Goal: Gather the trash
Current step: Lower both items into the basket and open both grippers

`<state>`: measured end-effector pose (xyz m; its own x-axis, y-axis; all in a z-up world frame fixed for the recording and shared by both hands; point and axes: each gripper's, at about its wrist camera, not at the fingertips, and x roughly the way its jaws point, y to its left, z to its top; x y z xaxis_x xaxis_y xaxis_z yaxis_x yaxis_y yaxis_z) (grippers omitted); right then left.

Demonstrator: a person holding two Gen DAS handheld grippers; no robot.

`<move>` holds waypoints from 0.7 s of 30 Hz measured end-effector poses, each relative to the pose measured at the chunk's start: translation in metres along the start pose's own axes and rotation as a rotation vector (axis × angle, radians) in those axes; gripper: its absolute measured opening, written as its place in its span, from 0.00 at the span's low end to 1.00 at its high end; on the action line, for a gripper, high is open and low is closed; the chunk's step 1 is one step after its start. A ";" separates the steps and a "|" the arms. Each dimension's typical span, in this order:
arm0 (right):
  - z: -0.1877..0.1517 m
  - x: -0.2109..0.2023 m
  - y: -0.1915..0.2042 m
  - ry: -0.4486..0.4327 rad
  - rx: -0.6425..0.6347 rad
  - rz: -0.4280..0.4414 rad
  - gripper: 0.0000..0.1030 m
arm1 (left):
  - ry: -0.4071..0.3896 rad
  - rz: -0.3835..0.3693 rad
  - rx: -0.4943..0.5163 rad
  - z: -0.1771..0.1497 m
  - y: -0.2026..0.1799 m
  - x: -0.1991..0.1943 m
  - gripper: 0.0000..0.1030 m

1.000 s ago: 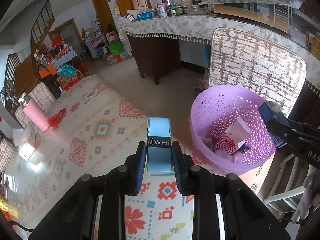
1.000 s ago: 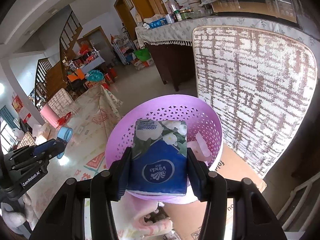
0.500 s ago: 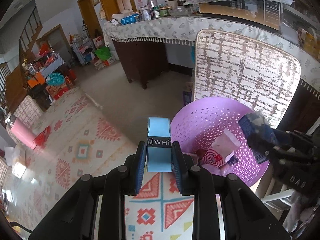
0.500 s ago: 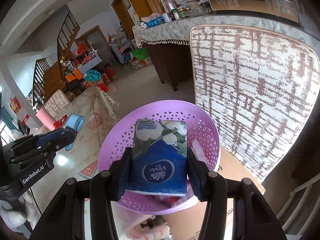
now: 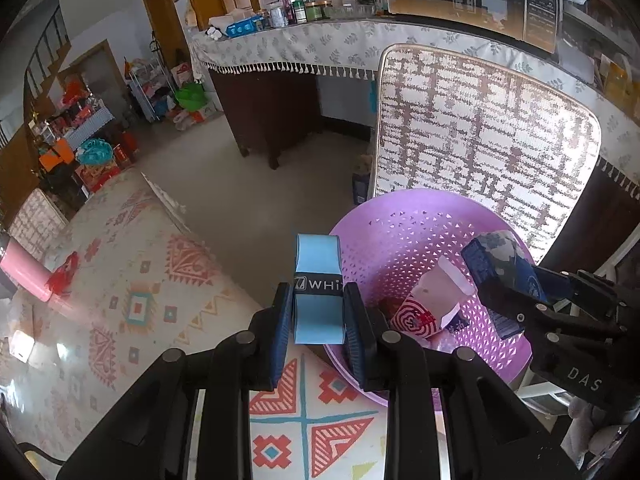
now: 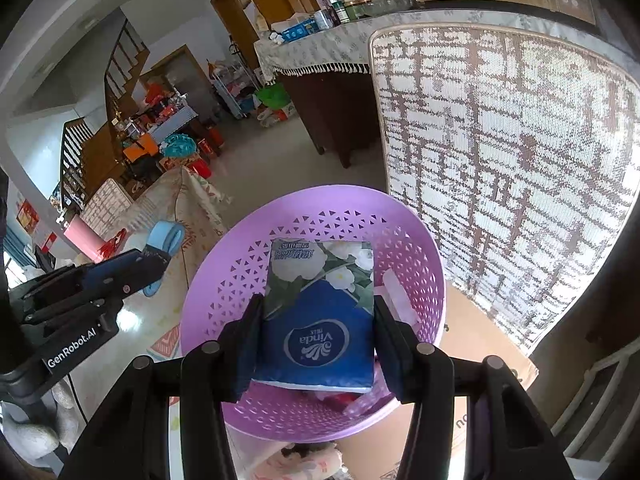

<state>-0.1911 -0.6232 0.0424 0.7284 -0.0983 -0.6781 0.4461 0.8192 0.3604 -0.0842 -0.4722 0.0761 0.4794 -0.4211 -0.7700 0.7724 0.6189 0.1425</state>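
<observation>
My left gripper [image 5: 319,312] is shut on a light blue roll of tape [image 5: 318,280] and holds it just left of the rim of a purple perforated basket [image 5: 404,236]. My right gripper [image 6: 318,332] is shut on a blue Vinda tissue pack [image 6: 318,312] and holds it over the basket's [image 6: 320,216] opening. The left gripper with the tape [image 6: 166,236] shows at the left of the right wrist view. The pack [image 5: 500,256] shows over the basket's right side in the left wrist view. A red-and-white spiral wrapper [image 5: 414,316] and pale paper [image 5: 440,292] lie inside the basket.
A woven patterned panel [image 5: 480,128] stands upright right behind the basket. A dark cabinet with a fringed cloth [image 5: 280,52] stands further back. A patterned play mat [image 5: 140,280] covers the floor at left. Cardboard [image 6: 472,340] lies under the basket.
My left gripper has moved right with the tape, up to the basket's left rim. My right gripper with the tissue pack has come further over the basket's opening.
</observation>
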 end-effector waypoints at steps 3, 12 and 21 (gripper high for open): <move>0.000 -0.001 0.002 -0.001 0.004 0.002 0.54 | 0.000 -0.003 -0.002 0.000 0.000 0.001 0.24; -0.001 0.003 0.004 0.006 0.006 0.001 0.55 | 0.010 -0.014 -0.001 -0.001 -0.002 0.006 0.24; 0.000 0.006 0.000 0.008 0.013 -0.007 0.55 | 0.018 -0.032 -0.002 0.002 -0.006 0.011 0.24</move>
<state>-0.1865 -0.6239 0.0383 0.7214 -0.0994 -0.6854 0.4577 0.8111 0.3641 -0.0829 -0.4820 0.0685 0.4471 -0.4284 -0.7852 0.7863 0.6066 0.1168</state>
